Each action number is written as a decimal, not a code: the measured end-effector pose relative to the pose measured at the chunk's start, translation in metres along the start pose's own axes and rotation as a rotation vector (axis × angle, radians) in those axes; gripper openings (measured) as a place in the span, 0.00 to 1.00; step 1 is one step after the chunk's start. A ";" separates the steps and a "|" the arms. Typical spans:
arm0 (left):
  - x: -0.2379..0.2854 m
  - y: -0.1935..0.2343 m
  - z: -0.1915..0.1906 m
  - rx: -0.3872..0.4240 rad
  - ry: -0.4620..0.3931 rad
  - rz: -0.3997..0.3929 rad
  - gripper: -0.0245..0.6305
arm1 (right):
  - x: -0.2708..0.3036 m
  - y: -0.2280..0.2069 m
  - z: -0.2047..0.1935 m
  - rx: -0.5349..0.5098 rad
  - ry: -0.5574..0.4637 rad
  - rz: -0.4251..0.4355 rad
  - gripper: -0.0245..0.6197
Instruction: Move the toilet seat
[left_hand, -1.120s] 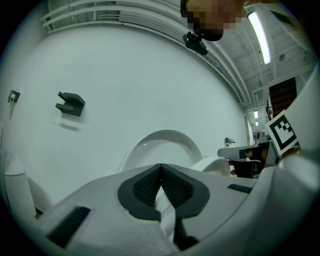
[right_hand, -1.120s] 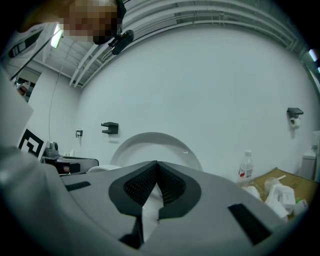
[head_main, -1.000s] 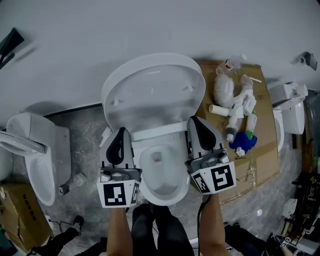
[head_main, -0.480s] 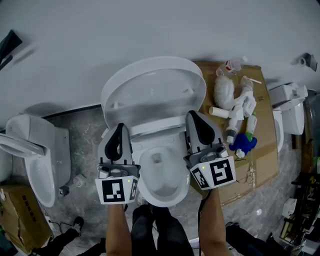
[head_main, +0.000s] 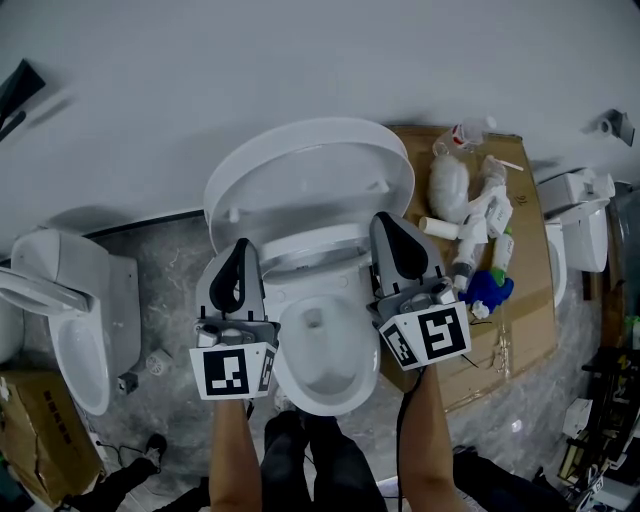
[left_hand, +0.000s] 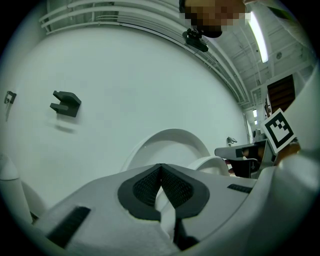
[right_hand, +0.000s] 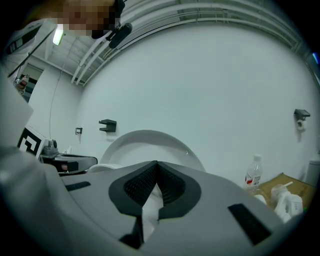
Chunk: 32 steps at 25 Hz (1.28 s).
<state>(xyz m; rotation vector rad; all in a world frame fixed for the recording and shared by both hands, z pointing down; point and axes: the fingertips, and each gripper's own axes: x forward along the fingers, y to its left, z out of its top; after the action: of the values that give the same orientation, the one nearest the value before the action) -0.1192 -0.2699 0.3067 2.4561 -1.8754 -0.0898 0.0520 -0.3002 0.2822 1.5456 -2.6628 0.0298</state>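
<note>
My left gripper (head_main: 241, 262) and right gripper (head_main: 392, 240) both have their jaws pressed together with nothing pinched between them. Each gripper's own view shows the dark pads meeting at a point. They work here as blunt pushers, one at each flank of the toilet seat (head_main: 310, 243).

The seat ring hangs part-raised between the two tips, tilted in front of the lid (head_main: 310, 170), which stands open and leans back against the white wall (head_main: 300, 60). Below the seat lies the open bowl (head_main: 318, 385). I cannot tell whether either tip actually touches the ring.

As I judge it, the step in hand is swinging the ring on its hinge. To do it well I should keep both tips level so the ring does not twist. I should also follow the hinge's arc, not shove straight ahead, and go slowly, since smooth plastic could slide off closed jaws and slam.

To my right a sheet of cardboard (head_main: 520, 310) carries a scatter of bottles (head_main: 470, 245), near the bowl but apart from it. A second toilet (head_main: 80, 330) stands well off to my left.
</note>
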 end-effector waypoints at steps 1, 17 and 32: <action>0.001 0.001 0.000 0.001 -0.001 0.000 0.05 | 0.001 0.000 0.000 -0.001 -0.001 0.001 0.06; 0.014 0.006 -0.001 0.015 -0.012 0.000 0.05 | 0.018 -0.005 -0.001 -0.008 -0.002 0.012 0.06; 0.021 0.009 -0.002 0.026 -0.014 0.002 0.05 | 0.028 -0.007 -0.002 -0.008 -0.002 0.025 0.06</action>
<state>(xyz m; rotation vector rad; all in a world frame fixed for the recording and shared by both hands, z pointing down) -0.1224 -0.2928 0.3092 2.4769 -1.8957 -0.0832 0.0442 -0.3278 0.2859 1.5110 -2.6803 0.0195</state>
